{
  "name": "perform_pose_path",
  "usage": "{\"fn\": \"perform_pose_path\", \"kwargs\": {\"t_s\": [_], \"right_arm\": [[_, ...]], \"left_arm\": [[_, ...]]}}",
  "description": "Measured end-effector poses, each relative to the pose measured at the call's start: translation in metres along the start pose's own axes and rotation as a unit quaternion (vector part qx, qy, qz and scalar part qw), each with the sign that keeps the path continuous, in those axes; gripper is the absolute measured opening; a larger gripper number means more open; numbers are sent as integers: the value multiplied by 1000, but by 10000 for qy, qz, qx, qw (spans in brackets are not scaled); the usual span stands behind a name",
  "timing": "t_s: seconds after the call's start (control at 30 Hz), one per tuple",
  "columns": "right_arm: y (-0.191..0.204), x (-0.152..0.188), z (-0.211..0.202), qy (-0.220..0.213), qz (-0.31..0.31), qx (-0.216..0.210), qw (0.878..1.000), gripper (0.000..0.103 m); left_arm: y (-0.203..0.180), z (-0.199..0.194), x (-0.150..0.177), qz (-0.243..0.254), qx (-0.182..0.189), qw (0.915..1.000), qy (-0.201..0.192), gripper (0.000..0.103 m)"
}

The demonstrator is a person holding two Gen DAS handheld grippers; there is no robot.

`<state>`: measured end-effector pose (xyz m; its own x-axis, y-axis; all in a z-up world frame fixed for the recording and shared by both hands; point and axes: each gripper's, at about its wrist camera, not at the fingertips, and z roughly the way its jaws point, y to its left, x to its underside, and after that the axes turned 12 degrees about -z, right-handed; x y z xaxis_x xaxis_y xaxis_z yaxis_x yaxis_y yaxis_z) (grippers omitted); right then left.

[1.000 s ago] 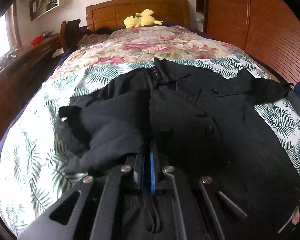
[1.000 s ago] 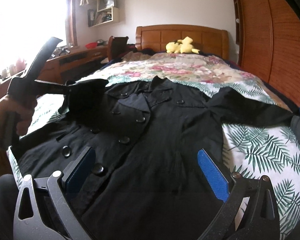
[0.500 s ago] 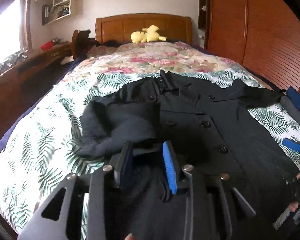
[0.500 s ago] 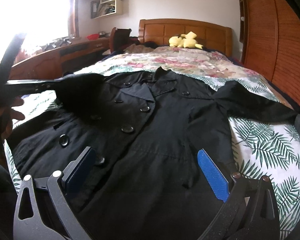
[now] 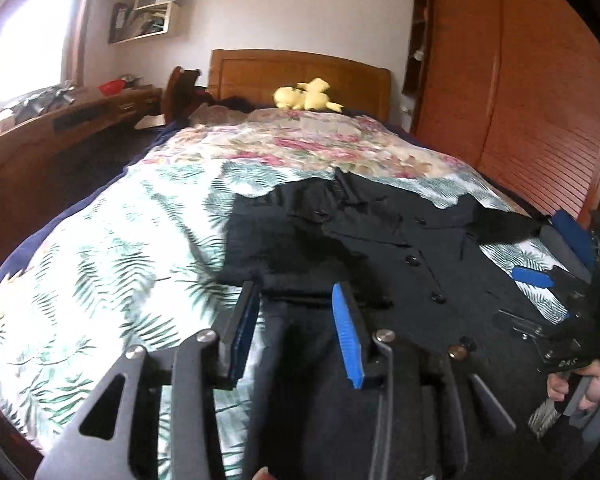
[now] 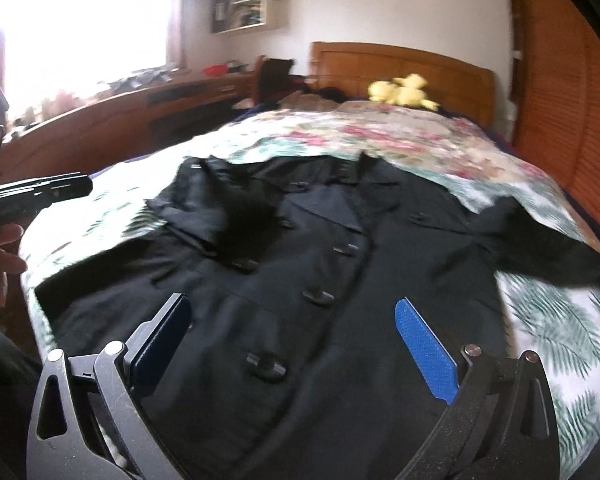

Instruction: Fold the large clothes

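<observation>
A black coat [image 6: 340, 280] with two rows of buttons lies flat on the bed [image 5: 100, 260], and it fills the middle and bottom of the right wrist picture. Its collar points to the headboard [image 6: 404, 64] near the top. One sleeve [image 6: 216, 216] is folded in over the chest, at the middle left of that picture. The other sleeve [image 6: 540, 240] sticks out at the middle right, over the leaf-print sheet [image 6: 560, 320]. A second ago the left gripper [image 5: 296, 320] was squeezed shut on the folded sleeve. Half a second ago it had begun to open. Now its jaws are spread wider and hold nothing, and the sleeve lies on the coat just past the tips. This gripper has also pulled back, so the coat sits farther off, in the middle right of the left wrist picture. The right gripper [image 6: 292, 340] is at the bottom of its own picture, above the lower part of the coat. Its jaws are wide apart, same as before, and they hold nothing. It has barely moved. The coat itself has stayed in its place on the bed. A yellow plush toy [image 5: 306, 98] sits by the headboard at the top middle. A wooden desk [image 6: 120, 120] runs along the upper left, under a bright window [image 6: 80, 20]. Brown wardrobe doors [image 5: 520, 100] fill the upper right.
</observation>
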<state>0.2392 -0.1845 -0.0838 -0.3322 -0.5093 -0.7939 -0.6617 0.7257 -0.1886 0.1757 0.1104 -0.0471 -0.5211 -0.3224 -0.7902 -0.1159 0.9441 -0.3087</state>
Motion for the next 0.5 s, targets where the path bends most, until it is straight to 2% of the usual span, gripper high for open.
{"fn": "perform_pose_path", "kwargs": {"t_s": [0.27,0.5], "right_arm": [[40,-59,57,61,-142,-703,9974,99],[68,-106,132,429,-72,-1067,9933,90]], "left_arm": [[57,-28,-1,-151,-305,9993,-134,37],[87,-47,2,-270,-405,9985,-266,37]]}}
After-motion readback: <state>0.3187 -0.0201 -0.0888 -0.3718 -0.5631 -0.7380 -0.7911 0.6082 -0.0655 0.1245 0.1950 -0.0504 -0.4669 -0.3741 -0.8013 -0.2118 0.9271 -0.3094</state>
